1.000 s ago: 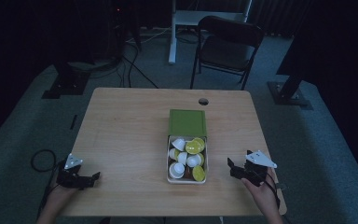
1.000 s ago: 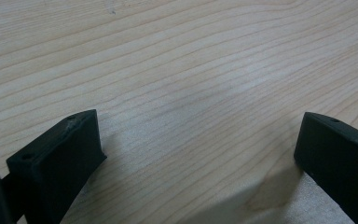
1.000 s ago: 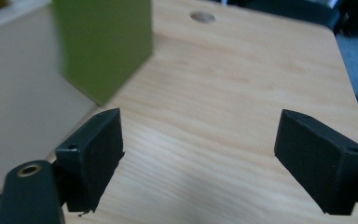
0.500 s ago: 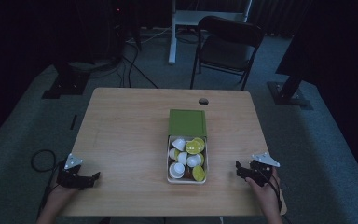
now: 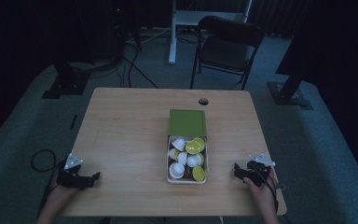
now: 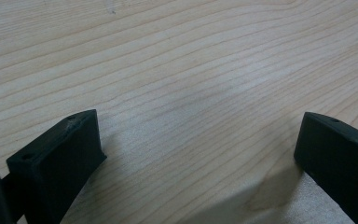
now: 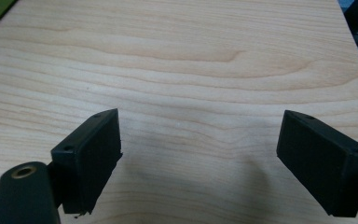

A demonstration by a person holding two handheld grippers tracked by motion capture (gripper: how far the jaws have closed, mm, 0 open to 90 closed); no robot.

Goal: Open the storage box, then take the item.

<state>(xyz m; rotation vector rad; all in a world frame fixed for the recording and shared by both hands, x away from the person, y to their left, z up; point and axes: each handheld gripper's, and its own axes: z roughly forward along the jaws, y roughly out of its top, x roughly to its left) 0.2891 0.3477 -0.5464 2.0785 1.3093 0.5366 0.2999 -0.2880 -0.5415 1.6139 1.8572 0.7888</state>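
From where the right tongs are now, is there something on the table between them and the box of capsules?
Nothing visible stands in the way. The right tongs are open and empty near the table's right edge, and only bare wood lies between them and the white box of capsules at the middle.

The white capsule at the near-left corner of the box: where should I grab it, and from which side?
Probably by its round sides, coming straight down. The white capsule sits in the open white box with the wall and other white and yellow-green capsules close by, so the top is the free way in. Both grippers, left and right, are open.
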